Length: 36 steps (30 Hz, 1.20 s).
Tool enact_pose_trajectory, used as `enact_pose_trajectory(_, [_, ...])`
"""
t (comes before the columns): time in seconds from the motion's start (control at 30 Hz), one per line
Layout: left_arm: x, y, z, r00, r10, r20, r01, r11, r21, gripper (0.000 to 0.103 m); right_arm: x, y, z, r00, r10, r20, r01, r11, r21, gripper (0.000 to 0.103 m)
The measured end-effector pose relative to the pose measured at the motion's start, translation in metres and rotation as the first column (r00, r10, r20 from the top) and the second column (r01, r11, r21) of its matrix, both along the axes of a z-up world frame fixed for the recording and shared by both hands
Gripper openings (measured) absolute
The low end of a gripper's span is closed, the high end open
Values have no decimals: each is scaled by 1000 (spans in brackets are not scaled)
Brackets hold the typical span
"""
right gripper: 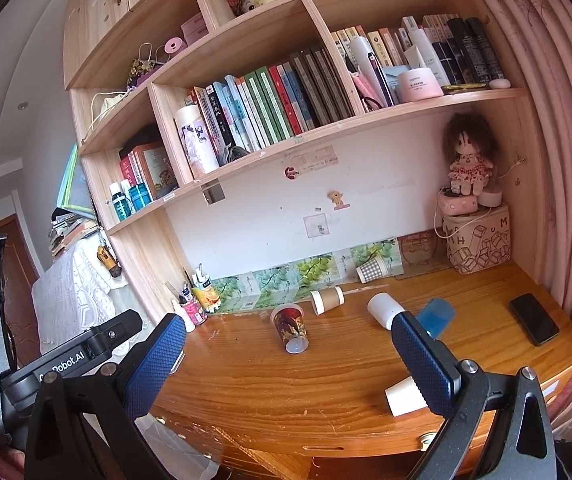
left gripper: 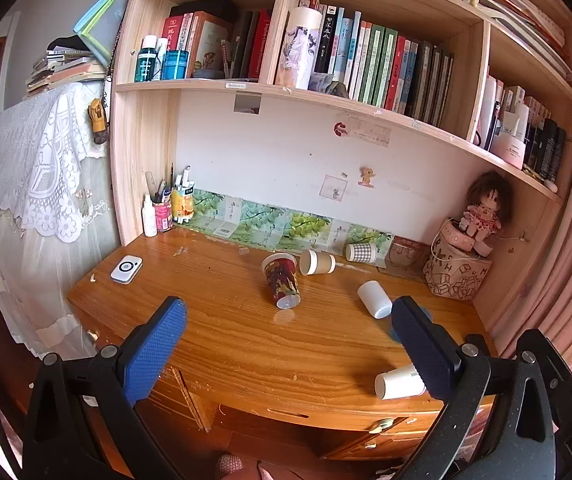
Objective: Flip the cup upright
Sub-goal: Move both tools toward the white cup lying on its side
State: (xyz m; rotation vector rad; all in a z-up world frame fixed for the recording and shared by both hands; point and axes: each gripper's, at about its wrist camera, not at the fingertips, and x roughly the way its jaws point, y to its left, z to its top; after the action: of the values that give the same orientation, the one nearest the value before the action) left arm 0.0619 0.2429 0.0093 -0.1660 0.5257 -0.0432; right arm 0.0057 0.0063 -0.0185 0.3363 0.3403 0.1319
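Several cups lie on their sides on the wooden desk (left gripper: 226, 344). A red patterned cup (left gripper: 280, 280) (right gripper: 290, 329) lies mid-desk. A brown paper cup (left gripper: 317, 262) (right gripper: 327, 299) and a checked cup (left gripper: 361, 253) (right gripper: 372, 269) lie near the back wall. A white cup (left gripper: 374, 299) (right gripper: 383, 310) lies right of centre, a blue cup (right gripper: 439, 317) beside it. Another white cup (left gripper: 399, 382) (right gripper: 405, 395) lies near the front edge, partly hidden by a finger. My left gripper (left gripper: 289, 344) and right gripper (right gripper: 289, 356) are open, empty, above the desk front.
A black phone (right gripper: 533, 324) lies at the desk's right. A white device (left gripper: 126, 269) lies at the left. A pen holder (left gripper: 162, 212) and bottles stand back left. A doll on a printed box (left gripper: 455, 276) fills the back right corner. Bookshelves hang above.
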Motion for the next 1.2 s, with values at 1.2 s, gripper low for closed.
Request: enact_pose_trajectory(1.2, [205, -72, -63, 901, -260, -347, 263, 964, -38, 102, 167, -58, -55, 912, -182, -367, 211, 977, 41, 103])
